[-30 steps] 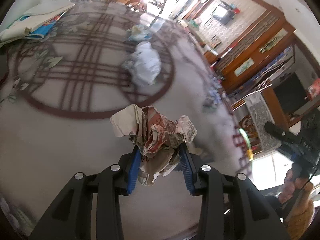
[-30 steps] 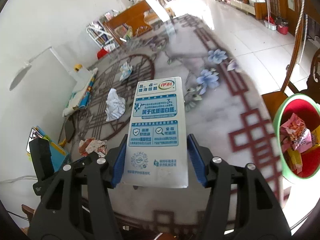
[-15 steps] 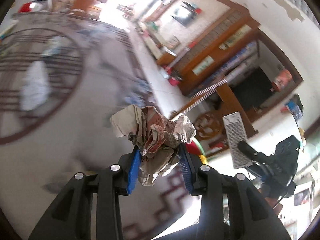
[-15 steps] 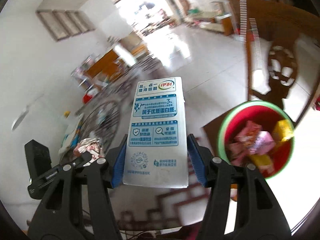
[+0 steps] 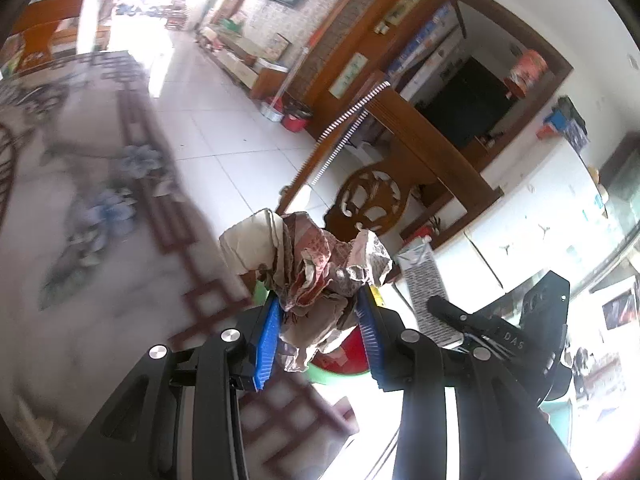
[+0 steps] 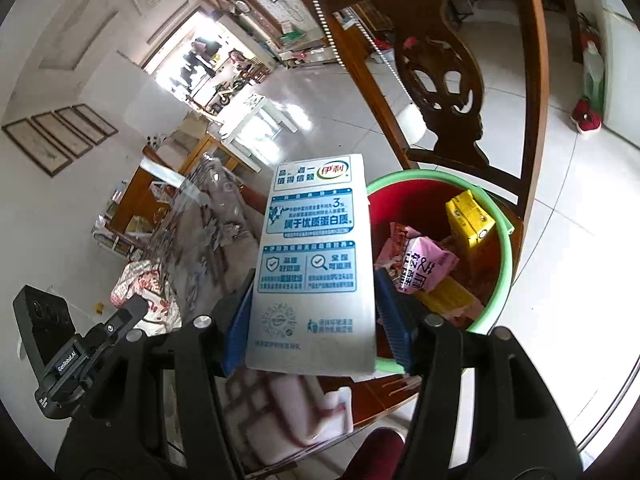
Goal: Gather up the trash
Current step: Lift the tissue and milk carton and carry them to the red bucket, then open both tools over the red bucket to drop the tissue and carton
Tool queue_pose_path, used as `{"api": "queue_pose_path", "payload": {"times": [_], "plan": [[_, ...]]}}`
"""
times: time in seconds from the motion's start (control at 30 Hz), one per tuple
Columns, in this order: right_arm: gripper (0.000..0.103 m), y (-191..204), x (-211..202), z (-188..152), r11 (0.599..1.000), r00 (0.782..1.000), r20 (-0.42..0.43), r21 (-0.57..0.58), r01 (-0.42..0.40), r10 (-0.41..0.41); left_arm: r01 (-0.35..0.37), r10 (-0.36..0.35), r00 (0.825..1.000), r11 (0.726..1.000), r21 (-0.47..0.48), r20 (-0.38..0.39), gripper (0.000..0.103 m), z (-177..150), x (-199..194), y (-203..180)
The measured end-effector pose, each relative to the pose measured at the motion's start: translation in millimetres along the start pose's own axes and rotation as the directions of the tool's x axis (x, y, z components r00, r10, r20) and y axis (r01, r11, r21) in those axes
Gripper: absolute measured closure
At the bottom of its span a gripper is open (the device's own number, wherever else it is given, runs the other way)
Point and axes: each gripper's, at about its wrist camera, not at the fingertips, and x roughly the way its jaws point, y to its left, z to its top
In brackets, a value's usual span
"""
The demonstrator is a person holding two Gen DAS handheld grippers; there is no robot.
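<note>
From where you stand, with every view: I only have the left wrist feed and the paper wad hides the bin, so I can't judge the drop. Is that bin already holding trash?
Observer: Yes. The red bin with a green rim holds a yellow carton and a pink wrapper.
Operator: Which side of that carton is facing the other camera?
Observer: The milk carton shows blue printed panels and a green and red logo there.
Operator: Where does the bin stand?
Observer: On the seat of the carved wooden chair, not on the floor.
</note>
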Motion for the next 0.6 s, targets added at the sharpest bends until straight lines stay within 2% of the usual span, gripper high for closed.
{"api": "queue_pose_path", "payload": {"times": [0.17, 0.23, 0.27, 0.4, 0.47, 0.53, 0.6], "plan": [[0.047, -7.4, 4.4, 9.8, 1.000, 0.999, 0.033, 0.010, 0.003, -0.003, 0.046, -0.045, 0.999, 0.998, 0.037, -0.015, 0.065, 10.2, 22.4, -17.7], [0.035, -10.7, 6.0, 14.7, 0.999, 0.998, 0.053, 0.026, 0.018, -0.019, 0.052, -0.052, 0.999, 0.998, 0.038, -0.017, 0.049, 14.0, 30.1, -21.7], [0.026, -13.6, 7.2, 17.2, 0.999, 0.998, 0.062, 0.040, 0.025, -0.027, 0.051, -0.050, 0.999, 0.998, 0.036, -0.018, 0.039, 15.5, 32.8, -22.8], [0.025, -19.0, 10.6, 18.9, 0.997, 0.997, 0.066, 0.069, 0.041, -0.045, 0.033, -0.033, 0.999, 0.999, 0.035, -0.003, 0.035, 13.2, 27.7, -19.6], [0.025, -14.7, 11.2, 15.2, 0.997, 0.998, 0.054, 0.067, 0.031, -0.035, 0.000, 0.000, 1.000, 0.999, 0.036, -0.002, 0.035, 7.8, 16.6, -9.0], [0.025, -5.4, 12.0, 11.0, 0.999, 0.999, 0.039, 0.037, 0.022, -0.023, -0.048, 0.048, 0.998, 0.999, 0.023, 0.031, 0.035, 2.8, 0.6, 4.0], [0.024, 8.3, 13.0, 6.5, 1.000, 0.999, 0.031, -0.012, 0.026, -0.025, -0.157, 0.161, 0.980, 0.986, -0.048, 0.115, 0.034, -7.5, -36.1, 39.0]]}}
